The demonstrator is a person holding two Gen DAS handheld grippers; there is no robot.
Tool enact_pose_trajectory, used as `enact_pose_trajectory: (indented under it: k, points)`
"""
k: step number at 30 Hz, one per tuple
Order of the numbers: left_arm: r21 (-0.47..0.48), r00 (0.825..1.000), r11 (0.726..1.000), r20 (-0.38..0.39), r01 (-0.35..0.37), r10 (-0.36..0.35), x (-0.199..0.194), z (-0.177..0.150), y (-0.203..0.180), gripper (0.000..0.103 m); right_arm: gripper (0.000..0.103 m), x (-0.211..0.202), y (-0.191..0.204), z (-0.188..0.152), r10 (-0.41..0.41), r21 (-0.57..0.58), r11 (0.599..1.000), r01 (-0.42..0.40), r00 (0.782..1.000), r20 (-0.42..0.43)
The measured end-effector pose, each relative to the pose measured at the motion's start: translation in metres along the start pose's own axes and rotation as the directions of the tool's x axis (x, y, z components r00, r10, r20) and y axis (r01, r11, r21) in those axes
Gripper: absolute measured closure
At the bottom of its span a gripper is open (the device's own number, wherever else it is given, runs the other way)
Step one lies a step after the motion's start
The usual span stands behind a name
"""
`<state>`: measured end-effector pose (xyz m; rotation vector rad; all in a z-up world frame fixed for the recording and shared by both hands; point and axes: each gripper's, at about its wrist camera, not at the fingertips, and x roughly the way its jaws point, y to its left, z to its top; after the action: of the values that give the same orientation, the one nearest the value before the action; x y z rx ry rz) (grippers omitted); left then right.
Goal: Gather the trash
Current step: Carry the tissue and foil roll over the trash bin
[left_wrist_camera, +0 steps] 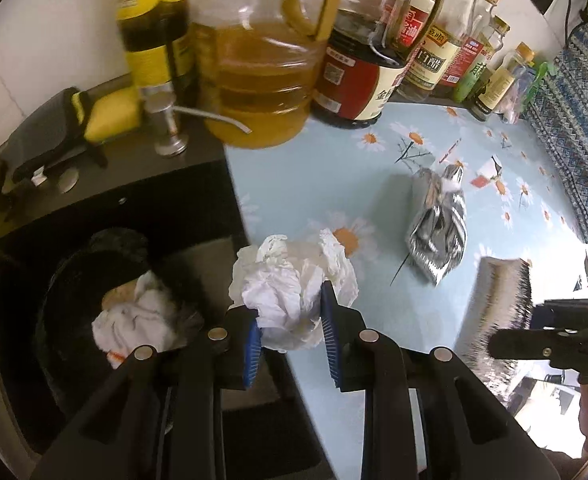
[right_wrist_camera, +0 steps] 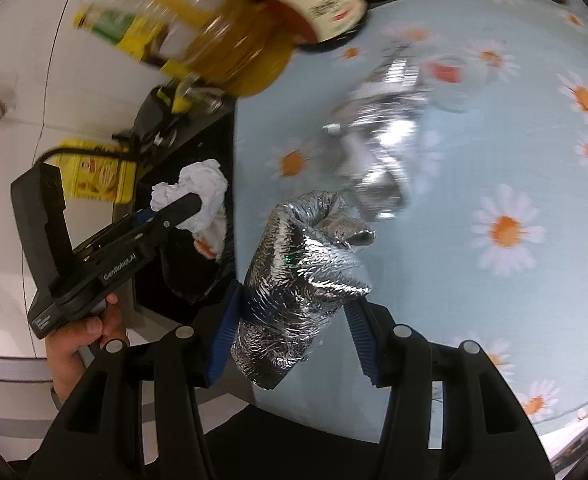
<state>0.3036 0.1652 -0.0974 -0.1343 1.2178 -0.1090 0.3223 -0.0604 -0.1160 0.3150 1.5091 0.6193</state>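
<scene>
White wall tiles back a cramped kitchen corner, where the surface (left_wrist_camera: 434, 208) wears a pale blue cloth printed with daisies and ends at a dark sunken recess on its left. Along the wall stand a big jug of cooking oil (left_wrist_camera: 254, 80), a soy sauce bottle (left_wrist_camera: 350, 76) and a row of vinegar and seasoning bottles. Down in the recess sits a black bin (left_wrist_camera: 74, 280) with crumpled white waste already inside.

Your left hand-held gripper (left_wrist_camera: 290, 316) is pinched nearly shut on a wad of crumpled tissue (left_wrist_camera: 290, 280), which hangs at the edge of the surface, just beside the bin but not yet over it. Your right hand-held gripper (right_wrist_camera: 294, 320) is clamped about halfway on a crushed roll of silver foil (right_wrist_camera: 298, 276), lifted clear of the cloth. One more piece waits: a crumpled silver foil pouch (left_wrist_camera: 438, 224) lying on the daisies, well apart from the bin.

Carry the tissue fully over the bin's mouth before you let go, since it is light and could catch on the rim. Keep both hand-held grippers apart as they converge on the recess, and steer clear of the oil jug, which stands close to the path. Drop the tissue first, then bring the foil over
</scene>
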Motion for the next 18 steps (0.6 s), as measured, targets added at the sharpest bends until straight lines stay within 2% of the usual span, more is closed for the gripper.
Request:
enact_pose_trajectory:
  k: [8, 18]
  points:
    - [-0.055, 1.0, 0.998, 0.017, 0.006, -0.005, -0.019, -0.027, 0.047, 0.078, 0.051, 0.033, 0.052, -0.002, -0.029, -0.078, 0.997, 0.028, 0.999, -0.019]
    - [-0.147, 1.0, 0.989, 0.024, 0.006, -0.002, -0.032, -0.068, 0.114, 0.078, 0.051, 0.093, 0.101, -0.006, -0.037, -0.115, 0.993, 0.03, 0.997, -0.066]
